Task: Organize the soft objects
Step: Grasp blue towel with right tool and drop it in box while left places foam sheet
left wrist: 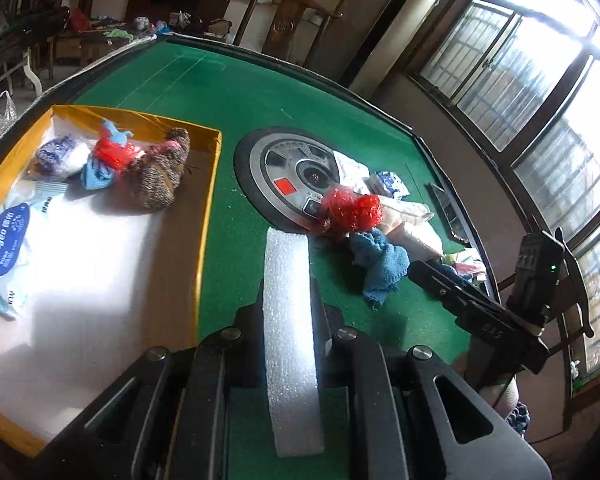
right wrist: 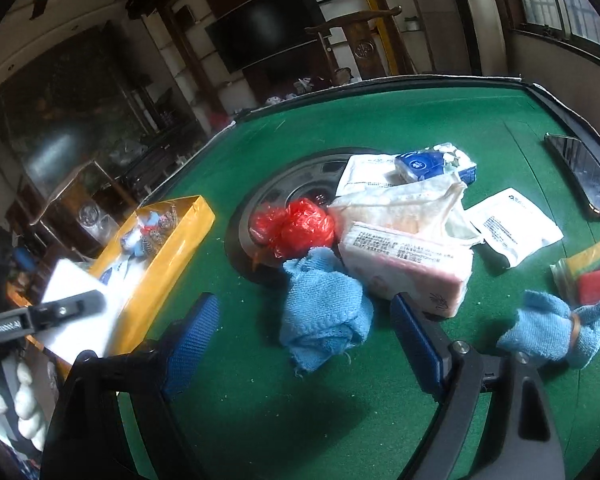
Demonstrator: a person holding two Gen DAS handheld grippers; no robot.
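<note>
The left gripper (left wrist: 290, 320), jaws clamped on a white foam strip (left wrist: 290, 280), is hanging right of the yellow tray (left wrist: 208, 216). The right gripper (right wrist: 304, 344), jaws apart, is straddling the blue cloth (right wrist: 324, 316) at frame centre; closing on it seems next.

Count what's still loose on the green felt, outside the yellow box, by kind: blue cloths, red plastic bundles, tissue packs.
Blue cloths: 2, one central, one rubber-banded at right
Red plastic bundle: 1
Tissue packs: 2, one pink, one blue-and-white
Total: 5

Black left tool (left wrist: 290, 300) with silver screws, right tool (right wrist: 304, 336) with blue ribbed pads (right wrist: 190, 344)
</note>
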